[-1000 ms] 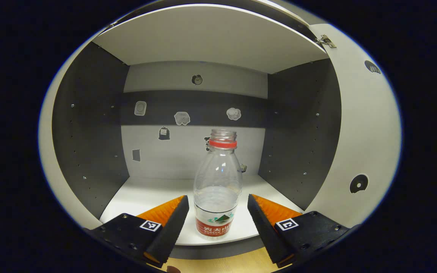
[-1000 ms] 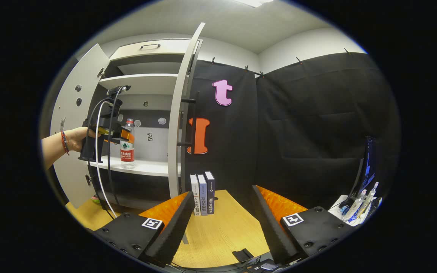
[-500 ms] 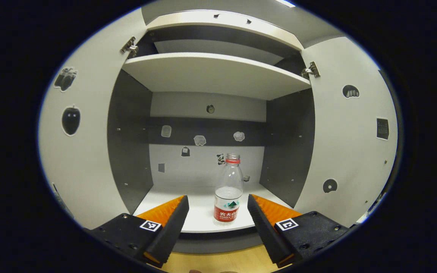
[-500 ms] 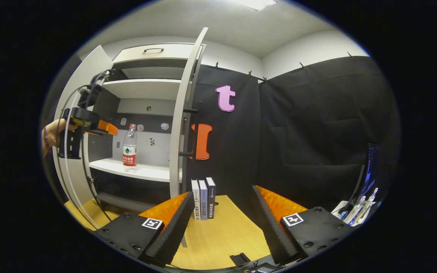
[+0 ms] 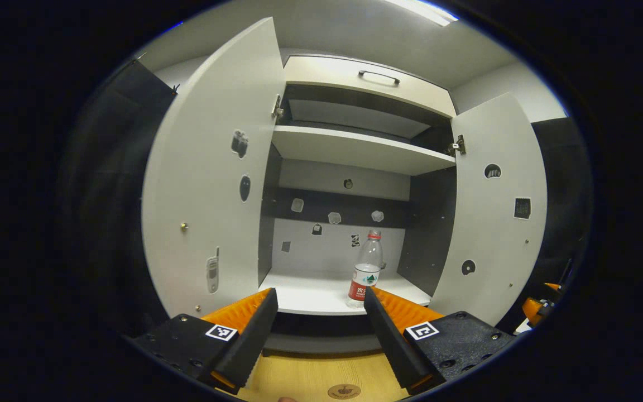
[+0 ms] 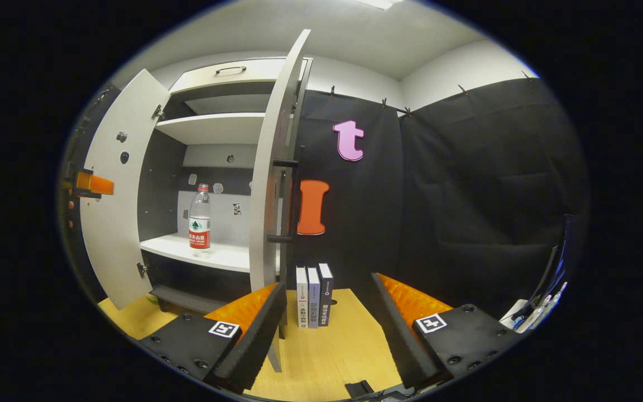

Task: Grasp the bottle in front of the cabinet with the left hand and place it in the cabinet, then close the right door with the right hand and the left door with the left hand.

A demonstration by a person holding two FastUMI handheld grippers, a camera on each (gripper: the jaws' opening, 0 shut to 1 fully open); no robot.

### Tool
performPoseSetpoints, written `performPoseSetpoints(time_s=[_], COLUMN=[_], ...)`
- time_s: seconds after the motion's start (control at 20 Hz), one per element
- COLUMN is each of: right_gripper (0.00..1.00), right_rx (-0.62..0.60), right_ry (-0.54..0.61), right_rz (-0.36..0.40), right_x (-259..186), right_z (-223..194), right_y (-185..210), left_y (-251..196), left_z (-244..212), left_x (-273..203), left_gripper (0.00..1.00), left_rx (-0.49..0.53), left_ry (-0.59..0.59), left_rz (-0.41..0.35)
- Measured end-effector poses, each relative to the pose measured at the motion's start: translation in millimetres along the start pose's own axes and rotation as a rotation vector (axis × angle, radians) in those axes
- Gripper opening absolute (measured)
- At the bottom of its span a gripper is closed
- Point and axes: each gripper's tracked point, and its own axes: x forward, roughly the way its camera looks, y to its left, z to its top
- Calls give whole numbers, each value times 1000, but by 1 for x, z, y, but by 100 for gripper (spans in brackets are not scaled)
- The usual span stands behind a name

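- Left gripper view: the left gripper (image 5: 320, 312) has its fingers spread wide with nothing between them, above a wood-grain table top (image 5: 310, 379).
- Ahead of it stands the white cabinet with a dark interior (image 5: 355, 151), both doors swung out: the white left door (image 5: 210, 167) with small stickers on its inner face, and the white right door (image 5: 494, 212), also stickered.
- The clear plastic bottle with a red neck ring and red label (image 5: 365, 271) stands upright on the cabinet's white lower shelf (image 5: 310, 290), toward the right side of the compartment, near the shelf's front edge.
- The bottle is well apart from the left gripper, beyond the fingertips; in the picture its base sits just above the tip of the gripper's right-hand finger.
- At the far right edge, a small part of the other gripper shows, too cut off to tell more.
- Right gripper view: the right gripper (image 6: 327, 321) is likewise spread open and empty, over the table top (image 6: 332, 357).
- The right door (image 6: 271, 167) shows edge-on just beyond the tip of the left-hand finger; three upright books (image 6: 314, 296) stand on the table beside it.
- The bottle (image 6: 200, 220) stands upright on the lower shelf (image 6: 210, 254), between the two open doors, well apart from this gripper.
- By the left door (image 6: 120, 190), at the far left edge, a finger of the left gripper (image 6: 91, 183) pokes in, away from the bottle.
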Motion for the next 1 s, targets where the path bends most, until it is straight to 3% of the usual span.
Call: performPoseSetpoints(time_s=[0.35, 0.75, 0.8, 0.85, 0.9, 0.95, 1.0], right_gripper=[99, 100, 87, 96, 87, 95, 95], right_rx=[-15, 12, 18, 22, 23, 23, 23], right_ry=[18, 32, 37, 43, 45, 46, 44], right_rz=[24, 38, 41, 51, 52, 46, 39], right_x=[45, 48, 48, 47, 46, 47, 46], right_z=[-6, -10, -10, -11, -12, -12, -11], right_y=[4, 15, 18, 22, 23, 23, 23], left_y=[22, 33, 32, 31, 30, 30, 30], left_z=[10, 14, 14, 14, 15, 16, 17], left_x=[-71, -94, -95, -97, -98, -99, -101], left_gripper=[94, 94, 95, 95, 95, 95, 94], left_rx=[-22, -29, -32, -33, -33, -33, -35], left_ry=[-31, -33, -29, -26, -26, -28, -28], left_rz=[35, 47, 43, 38, 34, 31, 30])
